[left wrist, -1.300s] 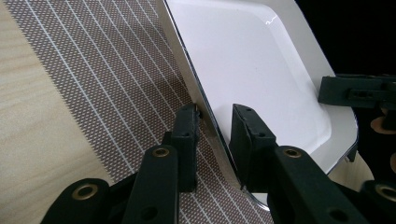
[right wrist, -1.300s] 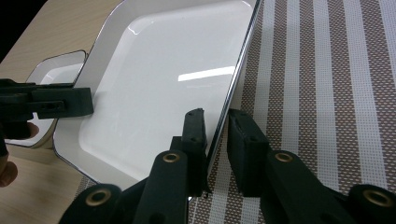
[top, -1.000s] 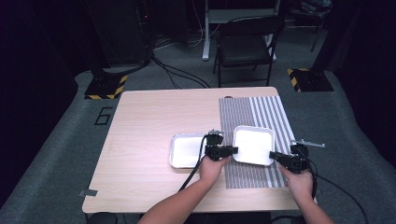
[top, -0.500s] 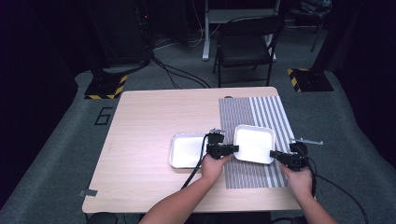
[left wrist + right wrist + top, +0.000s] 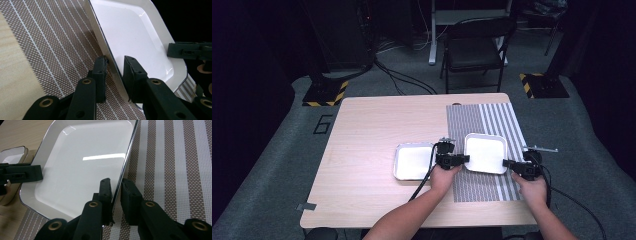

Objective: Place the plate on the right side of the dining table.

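Two-handed carry of the right plate [image 5: 485, 153]: it sits on the striped mat [image 5: 484, 127], right half of the table [image 5: 377, 125], with a second plate [image 5: 413, 161] just beside it on bare wood. Left gripper [image 5: 460, 159] has the plate's left rim, right gripper [image 5: 510, 163] the right rim. In the left gripper view the jaws straddle the rim of the plate [image 5: 132, 32], gap narrow, both pads [image 5: 101, 67] touching or nearly so; looks like a pinch on the edge. Same in the right gripper view: jaws narrow, one inside the plate [image 5: 85, 162], one outside over the mat [image 5: 175, 167], rim clamped between. Plate looks tipped or just off the mat on the left side, can't tell for sure. To do this well, I'd say: lift both sides together and level, keep the grip deep enough past the lip, since a glossy rim will slip out of a shallow pinch, and clear the neighbour plate before moving sideways.
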{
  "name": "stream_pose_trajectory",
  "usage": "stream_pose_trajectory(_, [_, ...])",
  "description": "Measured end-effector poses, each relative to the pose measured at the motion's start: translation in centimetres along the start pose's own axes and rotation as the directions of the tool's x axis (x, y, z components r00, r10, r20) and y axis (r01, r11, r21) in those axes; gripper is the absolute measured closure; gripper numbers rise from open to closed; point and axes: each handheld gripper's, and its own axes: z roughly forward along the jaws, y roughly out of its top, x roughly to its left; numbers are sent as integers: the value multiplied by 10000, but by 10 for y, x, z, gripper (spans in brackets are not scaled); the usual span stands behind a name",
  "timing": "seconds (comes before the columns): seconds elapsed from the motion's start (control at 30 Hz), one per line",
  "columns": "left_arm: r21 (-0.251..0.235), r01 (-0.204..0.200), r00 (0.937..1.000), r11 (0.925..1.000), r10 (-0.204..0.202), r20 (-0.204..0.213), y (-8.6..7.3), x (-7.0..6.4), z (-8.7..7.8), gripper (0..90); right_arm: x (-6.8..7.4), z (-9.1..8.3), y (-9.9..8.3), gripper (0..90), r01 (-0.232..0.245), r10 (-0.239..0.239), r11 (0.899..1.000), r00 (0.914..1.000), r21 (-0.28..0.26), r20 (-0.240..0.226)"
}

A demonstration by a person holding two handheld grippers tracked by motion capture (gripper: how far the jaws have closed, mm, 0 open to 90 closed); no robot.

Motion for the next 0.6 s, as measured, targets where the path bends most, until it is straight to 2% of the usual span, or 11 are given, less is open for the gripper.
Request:
stream_pose_trajectory(0.33, [23, 44, 9999, 10000, -44, -112, 1, 2, 7, 718, -3, 6, 3, 795, -50, 48, 10000, 9997, 68, 220])
stream_pose_trajectory(0.53, [5, 180, 9997, 9998, -180, -168, 3, 5, 13, 717, -9, 11, 8, 798, -31, 28, 9999, 9998, 132, 208])
stream_pose_trajectory(0.6, [-2, 334, 9993, 9994, -334, -185, 3, 6, 15, 716, -10, 14, 10, 799, -93, 87, 9997, 9996, 219, 258])
